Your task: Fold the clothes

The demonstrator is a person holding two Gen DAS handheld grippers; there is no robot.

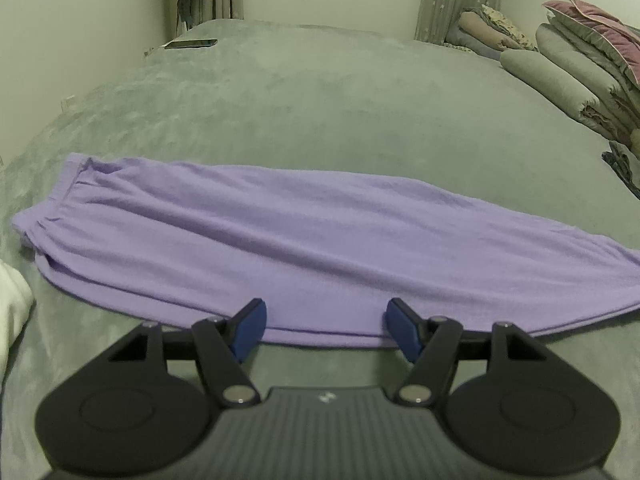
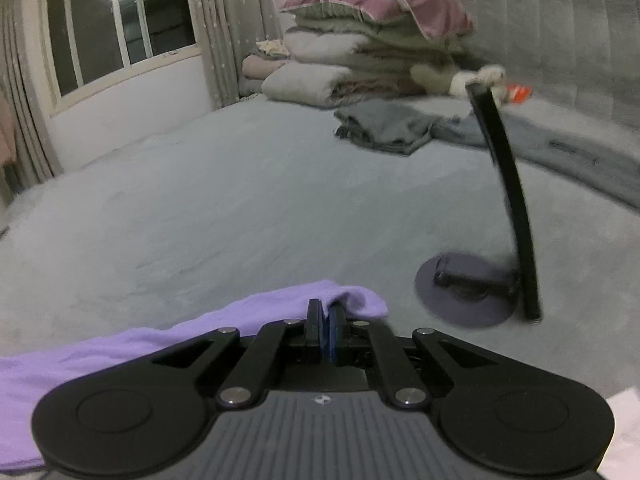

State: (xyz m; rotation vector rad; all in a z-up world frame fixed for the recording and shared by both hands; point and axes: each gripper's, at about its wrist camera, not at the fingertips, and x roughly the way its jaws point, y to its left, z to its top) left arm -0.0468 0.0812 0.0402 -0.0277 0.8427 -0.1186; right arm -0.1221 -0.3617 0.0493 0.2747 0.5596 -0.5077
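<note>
1. Left gripper (image 1: pixel 324 330) gaping, hovering at near hem of purple trousers (image 1: pixel 320 240) spread ahead on bed (image 1: pixel 320 112).
2. Right gripper (image 2: pixel 326 322) clamped on trouser end (image 2: pixel 356 298), probably readying the fold-over.

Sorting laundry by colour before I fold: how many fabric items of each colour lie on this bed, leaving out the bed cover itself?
Lilac: 1, the long knit trousers, the right gripper pinching one end.
Grey: 2, the folded grey garment and the grey cloth spread beside it.
Mauve: 1, the mauve quilt on the bedding stack.
Total: 4
</note>
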